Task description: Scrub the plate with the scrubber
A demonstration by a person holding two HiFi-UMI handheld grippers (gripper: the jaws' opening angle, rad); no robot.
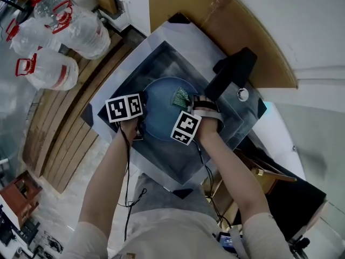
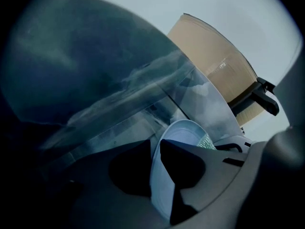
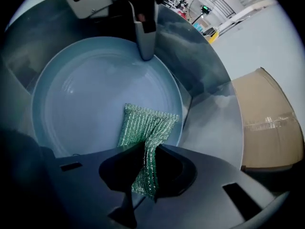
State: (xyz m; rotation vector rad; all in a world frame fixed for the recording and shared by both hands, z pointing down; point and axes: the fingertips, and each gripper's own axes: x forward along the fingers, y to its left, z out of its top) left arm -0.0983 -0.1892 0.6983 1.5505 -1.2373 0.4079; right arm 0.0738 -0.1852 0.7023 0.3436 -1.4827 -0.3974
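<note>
Lying inside the steel sink (image 1: 161, 55), the pale blue plate (image 1: 160, 108) takes most of the basin floor. The left hand-held gripper (image 1: 141, 124) comes to it from the left side of the head view. In the left gripper view the rim of the plate (image 2: 183, 132) stands edge-on between the two dark jaws, which are closed on it from both sides, so this gripper (image 2: 155, 161) is pinching the plate at its edge.

The right hand-held gripper (image 1: 183, 104) is over the right part of the plate. Its jaws are pressed together on the green scrubber (image 1: 179, 96). In the right gripper view the mesh pad (image 3: 145, 128) is squeezed into a fold between the jaws of this gripper (image 3: 145, 168), and the free end spreads out flat on the inner surface of the plate (image 3: 95, 94), near the rim closest to the camera. At the far rim the same view shows one light jaw of the left gripper (image 3: 145, 32) lying on the plate's edge.

Both forearms reach down into the sink – left one (image 1: 108, 171) and right one (image 1: 232, 166). A sheet of cardboard (image 1: 215, 20) stands behind the sink, and large clear water bottles (image 1: 54, 69) with red handles lie on the floor at the upper left.
</note>
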